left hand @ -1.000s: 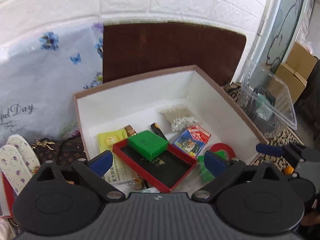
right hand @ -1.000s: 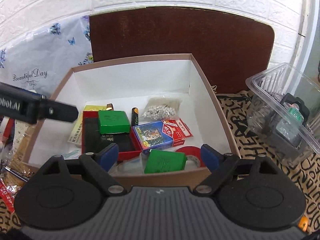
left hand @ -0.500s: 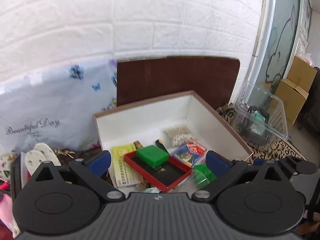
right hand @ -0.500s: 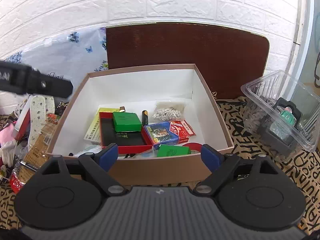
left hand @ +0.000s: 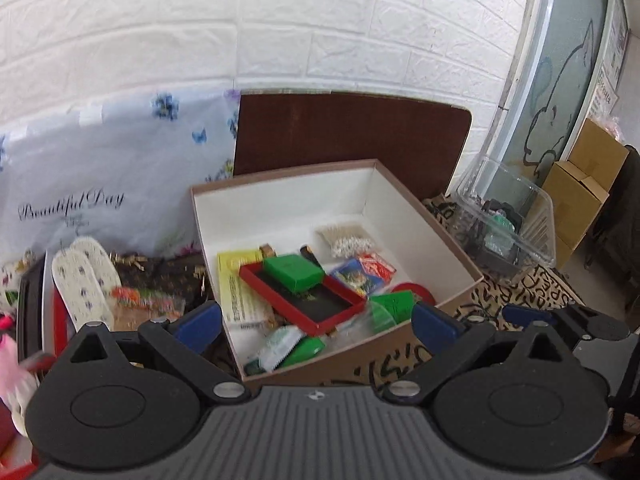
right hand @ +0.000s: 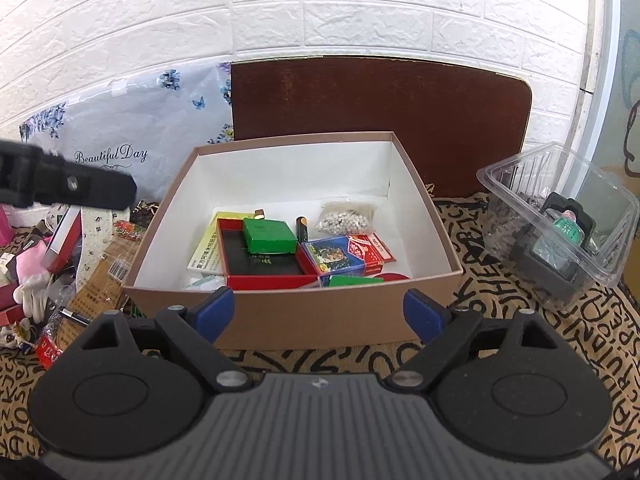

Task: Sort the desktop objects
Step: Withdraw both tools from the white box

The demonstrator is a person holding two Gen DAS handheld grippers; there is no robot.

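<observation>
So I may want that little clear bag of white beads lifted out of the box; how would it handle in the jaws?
The bag of beads looks like thin, limp film, so it would probably sag and shift. The loose beads may slide away under a squeeze. The slack top edge is likely the better place to grip.

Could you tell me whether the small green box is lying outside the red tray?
No, the small green box rests on the red tray, inside the cardboard box.

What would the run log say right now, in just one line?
task: sort desk | left claw: open, empty | right claw: open, empty | box: holds green case, cards, beads | tub: right of box
</observation>
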